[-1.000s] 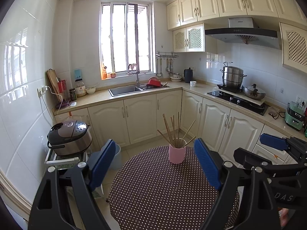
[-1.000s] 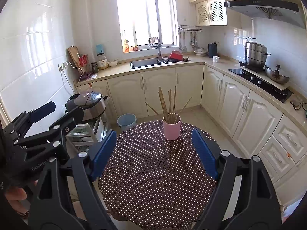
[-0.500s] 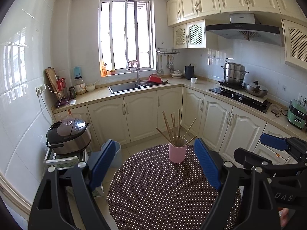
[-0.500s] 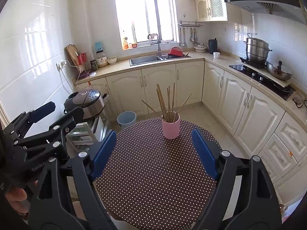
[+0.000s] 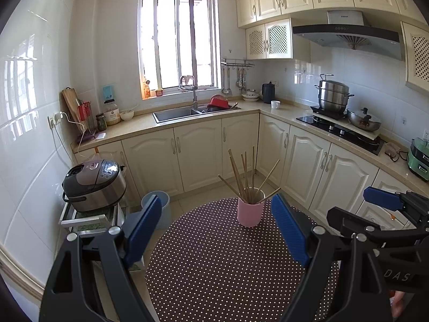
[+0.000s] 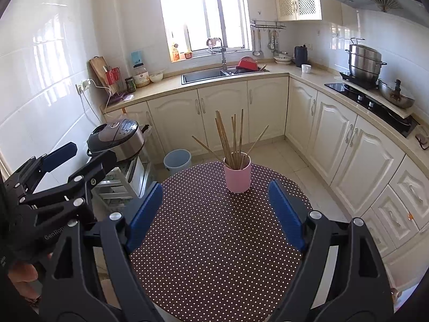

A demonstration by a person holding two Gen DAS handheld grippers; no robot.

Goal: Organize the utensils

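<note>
A pink cup [image 5: 251, 210] stands near the far edge of a round table with a brown polka-dot cloth [image 5: 214, 268]. Several wooden chopsticks [image 5: 242, 174] stand fanned out in it. The cup [image 6: 237, 173] and chopsticks [image 6: 230, 139] also show in the right wrist view. My left gripper [image 5: 217, 230] is open and empty, held above the table short of the cup. My right gripper [image 6: 214, 209] is open and empty, also short of the cup. Each gripper shows at the edge of the other's view, the right one [image 5: 386, 214] and the left one [image 6: 61, 171].
A rice cooker [image 5: 93, 185] sits on a low rack left of the table, with a blue bin [image 5: 158, 206] beside it. Cream cabinets [image 5: 201, 155], a sink [image 5: 177, 113] and a stove with pots [image 5: 337, 112] line the far walls.
Both views have drifted slightly, so the cup sits a little lower and nearer in frame. Both grippers stay open and empty.
</note>
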